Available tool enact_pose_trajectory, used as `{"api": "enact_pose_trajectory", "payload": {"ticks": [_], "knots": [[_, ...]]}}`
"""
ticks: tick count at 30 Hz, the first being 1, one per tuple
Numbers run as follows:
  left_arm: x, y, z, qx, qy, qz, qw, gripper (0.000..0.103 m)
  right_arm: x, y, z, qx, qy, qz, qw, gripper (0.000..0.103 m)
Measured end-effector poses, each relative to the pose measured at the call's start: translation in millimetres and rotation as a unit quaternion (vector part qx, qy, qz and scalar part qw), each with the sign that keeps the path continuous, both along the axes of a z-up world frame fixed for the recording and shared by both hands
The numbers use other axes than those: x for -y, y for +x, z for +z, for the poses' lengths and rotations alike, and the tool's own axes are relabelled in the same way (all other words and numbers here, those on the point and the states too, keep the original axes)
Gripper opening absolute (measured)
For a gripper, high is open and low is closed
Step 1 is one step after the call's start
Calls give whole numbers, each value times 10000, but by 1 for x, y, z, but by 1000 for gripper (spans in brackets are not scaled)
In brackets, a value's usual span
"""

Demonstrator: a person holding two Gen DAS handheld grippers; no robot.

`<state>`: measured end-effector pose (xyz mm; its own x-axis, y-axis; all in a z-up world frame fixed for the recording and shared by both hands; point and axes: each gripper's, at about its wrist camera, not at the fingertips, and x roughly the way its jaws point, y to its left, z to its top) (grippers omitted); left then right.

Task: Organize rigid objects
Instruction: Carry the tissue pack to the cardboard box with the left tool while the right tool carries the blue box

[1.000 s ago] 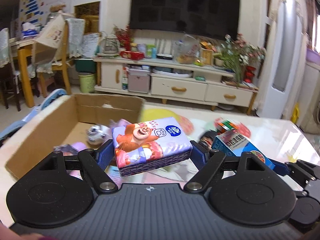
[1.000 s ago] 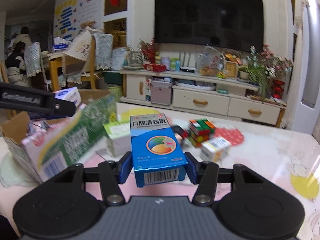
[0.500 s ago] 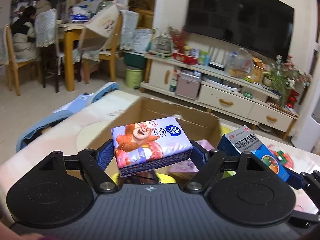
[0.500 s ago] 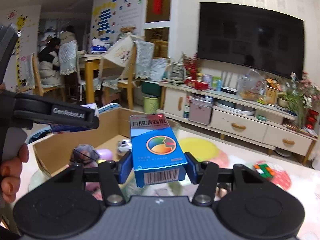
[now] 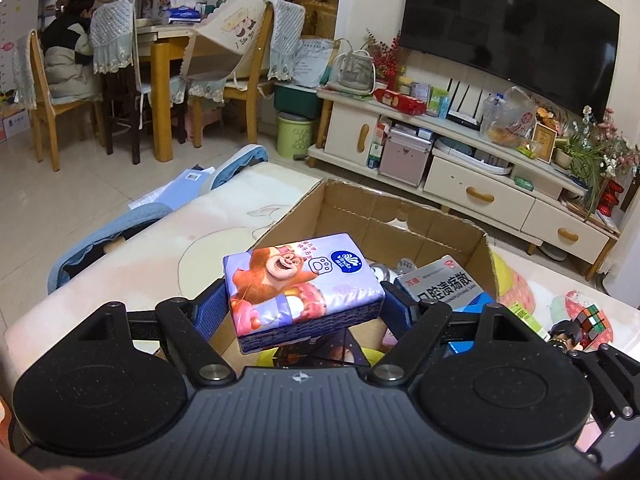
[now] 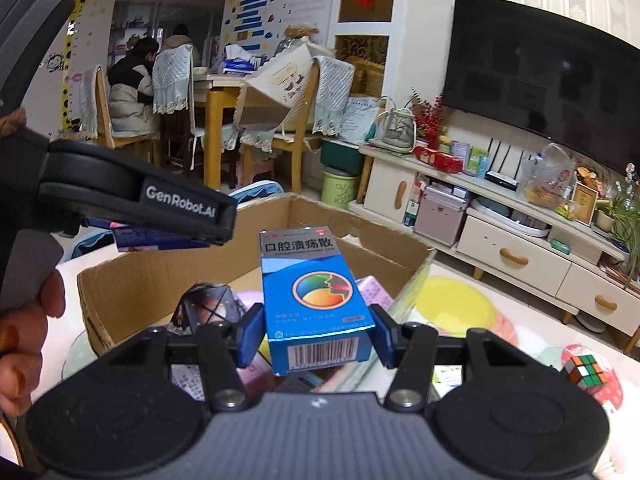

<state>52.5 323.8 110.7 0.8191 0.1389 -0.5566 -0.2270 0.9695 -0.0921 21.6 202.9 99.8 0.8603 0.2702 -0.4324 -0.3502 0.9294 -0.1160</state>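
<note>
Over the open cardboard box (image 5: 400,216), the left gripper (image 5: 302,314) clamps a cartoon tissue pack (image 5: 300,284); at its three o'clock, the right gripper (image 6: 316,336) pinches a blue medicine carton (image 6: 314,292). At four o'clock, a puzzle cube (image 5: 592,318) lies on the table (image 5: 120,264).

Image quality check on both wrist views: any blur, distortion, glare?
Left wrist: tissue pack sharp, fisheye bends the TV, edges dark. Right wrist: blue box crisp, cardboard box contents soft, window glare washes the right edge.

One tissue pack (image 5: 302,280), one medicine box (image 6: 316,300), one cardboard box (image 5: 400,216), one cube (image 6: 588,372).
</note>
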Motion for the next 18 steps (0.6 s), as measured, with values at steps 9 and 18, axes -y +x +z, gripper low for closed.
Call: {"api": "enact_pose_trajectory", "payload": {"ticks": [9,18], "knots": [[1,2,0,-99,-4,59,9999,99,-10,4,-5,-72,-137,98,9998,55],[-2,6,-1,-287,-147,187,9993,102,-6,4,-8,-121,-58,47,9999,60]]}}
